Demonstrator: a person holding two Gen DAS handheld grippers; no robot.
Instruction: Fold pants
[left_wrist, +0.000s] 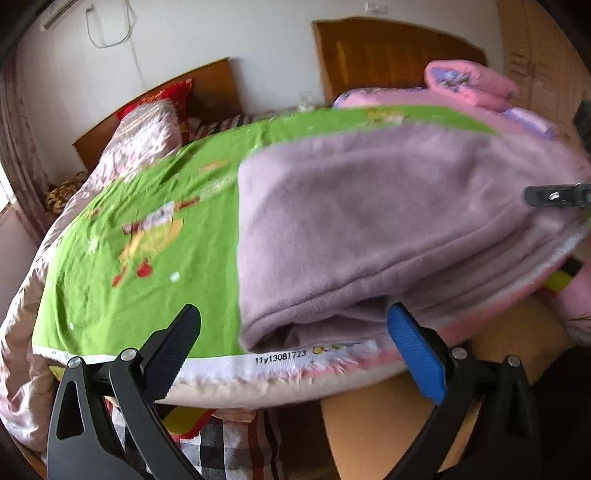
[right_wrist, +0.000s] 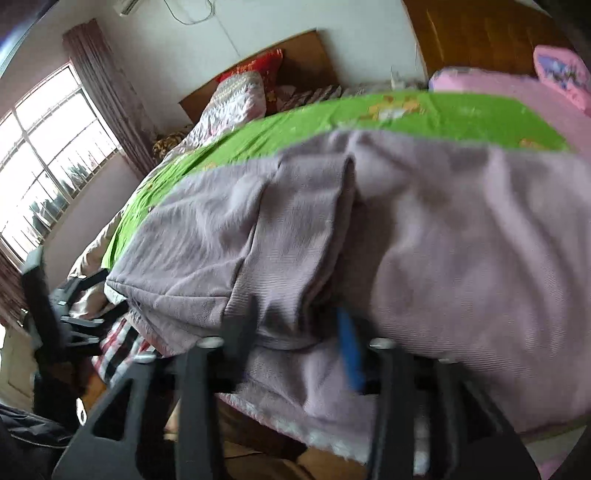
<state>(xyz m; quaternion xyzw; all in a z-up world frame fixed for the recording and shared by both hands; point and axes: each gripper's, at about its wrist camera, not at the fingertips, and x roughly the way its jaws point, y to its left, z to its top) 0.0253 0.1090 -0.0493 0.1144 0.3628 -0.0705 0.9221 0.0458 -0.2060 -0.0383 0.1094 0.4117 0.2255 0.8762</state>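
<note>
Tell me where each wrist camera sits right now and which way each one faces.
Left wrist: behind the open left hand-held gripper, off the bed's near edge, facing the folded pants on the green sheet; the right tool's tip shows at far right.
Right wrist: behind the right hand-held gripper, close against the pants, fabric bunched between its fingers; blurred.
Shared: pants, green sheet, headboard.
</note>
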